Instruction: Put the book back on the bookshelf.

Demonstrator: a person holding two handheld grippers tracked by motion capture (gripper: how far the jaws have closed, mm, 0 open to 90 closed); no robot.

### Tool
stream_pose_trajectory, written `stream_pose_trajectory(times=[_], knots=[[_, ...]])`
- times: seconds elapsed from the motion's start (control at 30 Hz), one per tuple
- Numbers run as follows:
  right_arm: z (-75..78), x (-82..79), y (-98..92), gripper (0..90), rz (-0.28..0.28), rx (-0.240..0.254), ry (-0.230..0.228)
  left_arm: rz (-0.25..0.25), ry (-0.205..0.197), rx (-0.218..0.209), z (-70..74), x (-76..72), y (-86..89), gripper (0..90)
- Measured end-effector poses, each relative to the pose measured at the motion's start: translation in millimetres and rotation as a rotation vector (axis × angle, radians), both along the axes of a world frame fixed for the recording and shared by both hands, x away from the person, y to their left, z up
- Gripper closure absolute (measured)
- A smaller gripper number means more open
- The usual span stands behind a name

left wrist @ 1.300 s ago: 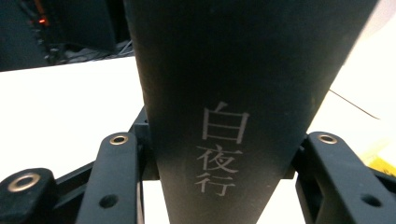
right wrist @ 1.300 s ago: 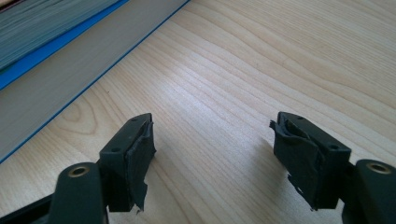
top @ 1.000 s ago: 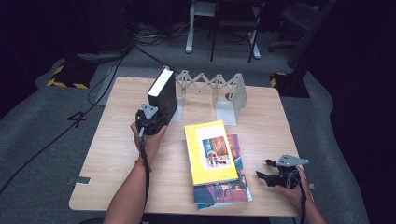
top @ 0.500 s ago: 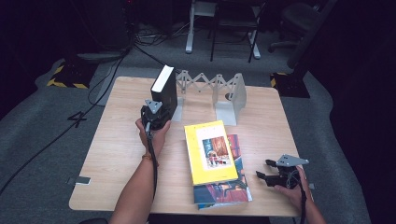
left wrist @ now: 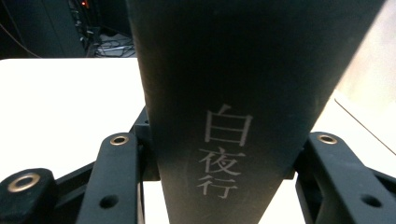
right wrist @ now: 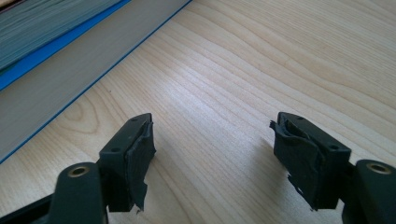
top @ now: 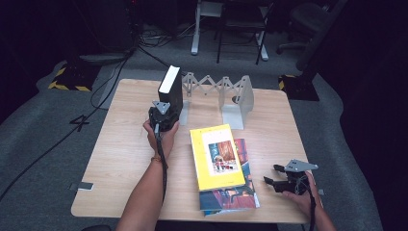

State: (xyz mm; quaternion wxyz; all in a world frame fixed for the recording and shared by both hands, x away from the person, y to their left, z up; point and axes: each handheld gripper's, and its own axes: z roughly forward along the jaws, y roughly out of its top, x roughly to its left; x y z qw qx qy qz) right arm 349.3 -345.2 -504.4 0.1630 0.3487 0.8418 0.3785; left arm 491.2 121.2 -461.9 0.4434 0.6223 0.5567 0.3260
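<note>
A thick black book [top: 171, 85] with white page edges stands upright on the table, and my left gripper [top: 168, 109] is shut on its lower spine. In the left gripper view the dark spine [left wrist: 233, 84] with pale characters sits between the jaws of the left gripper [left wrist: 219, 156], pressed from both sides. The book stands just left of a grey accordion book rack [top: 216, 89]. My right gripper [top: 271, 174] rests low at the table's right front, open, with bare wood between the jaws of the right gripper [right wrist: 212, 140].
A yellow book [top: 216, 156] lies on a larger colourful book [top: 233, 199] at the front centre; their page edges [right wrist: 46, 28] show left of my right gripper. The wooden table [top: 120, 144] has free room at the left. Chairs and cables stand beyond the far edge.
My left gripper has shifted slightly away and to the right with the black book, bringing it closer to the rack. The right gripper has stayed put.
</note>
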Motion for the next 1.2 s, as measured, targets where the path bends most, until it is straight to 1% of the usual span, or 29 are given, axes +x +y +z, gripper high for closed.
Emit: stream_pose_trajectory(times=[0.03, 0.1, 0.13, 0.23, 0.3, 0.37, 0.4, 0.43, 0.53, 0.57, 0.63, 0.67, 0.73, 0.77, 0.8, 0.83, 0.9, 0.93, 0.97, 1.0, 1.03, 1.07, 1.2], knots=[[0.0, 0.0, 0.0, 29.1, 0.000, 0.000, 0.000, 0.000, 0.000, 0.000, 0.0, 0.0, 0.0, 50.8], [0.0, 0.1, -0.1, 29.1, 0.001, 0.000, 0.000, -0.021, 0.005, -0.002, 1.0, -0.9, 2.1, 50.5], [0.0, 0.1, -0.1, 29.1, 0.001, 0.000, 0.000, -0.021, 0.005, -0.002, 1.0, -0.9, 2.1, 50.2], [0.0, 0.1, -0.1, 29.1, 0.001, 0.000, 0.000, -0.024, -0.003, 0.005, 2.4, -4.1, 3.3, 46.7], [0.0, 0.1, -0.1, 29.1, 0.001, 0.000, 0.000, -0.035, 0.009, 0.013, 3.3, -6.6, 4.6, 45.4], [0.0, 0.1, -0.1, 29.2, 0.001, 0.000, 0.000, -0.046, 0.012, 0.010, 2.6, -11.3, 9.1, 41.7], [0.0, 0.1, -0.1, 29.1, 0.001, 0.000, 0.000, -0.046, 0.012, 0.010, 2.6, -11.3, 9.1, 40.7], [0.0, 0.0, -0.1, 29.2, 0.001, 0.000, 0.000, -0.059, 0.015, 0.011, 1.9, -12.5, 10.1, 40.0], [0.0, 0.1, -0.1, 29.1, 0.001, 0.000, 0.000, -0.083, 0.016, 0.033, -1.0, -17.4, 10.9, 39.2], [0.0, 0.1, -0.1, 29.1, 0.001, 0.000, 0.000, -0.091, 0.014, 0.040, -2.8, -19.0, 10.3, 39.9], [0.0, 0.1, -0.1, 29.1, 0.001, 0.000, 0.000, -0.092, 0.015, 0.041, -3.4, -19.9, 10.6, 40.4], [0.0, 0.1, -0.1, 29.1, 0.001, 0.000, 0.000, -0.096, 0.020, 0.034, -6.0, -22.0, 9.9, 42.9], [0.0, 0.0, 0.0, 29.1, 0.001, 0.000, 0.000, -0.093, 0.021, 0.037, -8.3, -22.5, 9.2, 44.9], [0.0, 0.0, 0.0, 29.1, 0.001, 0.000, 0.000, -0.088, 0.031, 0.042, -11.3, -22.7, 8.6, 44.9], [0.0, 0.1, -0.1, 29.1, 0.001, 0.000, 0.000, -0.094, 0.052, 0.050, -17.5, -22.2, 9.4, 45.4], [0.0, 0.1, -0.1, 29.1, 0.001, 0.000, 0.000, -0.094, 0.052, 0.050, -17.5, -22.2, 9.4, 45.2], [0.0, 0.1, -0.1, 29.1, 0.001, 0.000, 0.000, -0.097, 0.059, 0.040, -22.6, -21.5, 10.3, 45.3], [0.0, 0.1, -0.1, 29.1, 0.001, 0.000, 0.000, -0.101, 0.065, 0.047, -23.8, -21.0, 10.3, 45.5], [0.0, 0.1, -0.1, 29.1, 0.001, 0.000, 0.000, -0.099, 0.067, 0.055, -25.0, -20.4, 9.1, 48.6], [0.0, 0.1, -0.1, 29.1, 0.001, 0.000, 0.000, -0.107, 0.070, 0.069, -25.9, -19.8, 7.4, 48.6], [0.0, 0.1, -0.1, 29.1, 0.001, 0.000, 0.000, -0.094, 0.069, 0.112, -27.2, -19.3, 3.7, 50.7], [0.0, 0.1, -0.1, 29.1, 0.001, 0.000, 0.000, -0.082, 0.065, 0.124, -27.4, -19.5, 2.5, 51.2], [0.0, 0.1, -0.1, 29.1, 0.001, 0.000, 0.000, -0.055, 0.065, 0.134, -27.1, -17.8, 0.0, 52.8]])
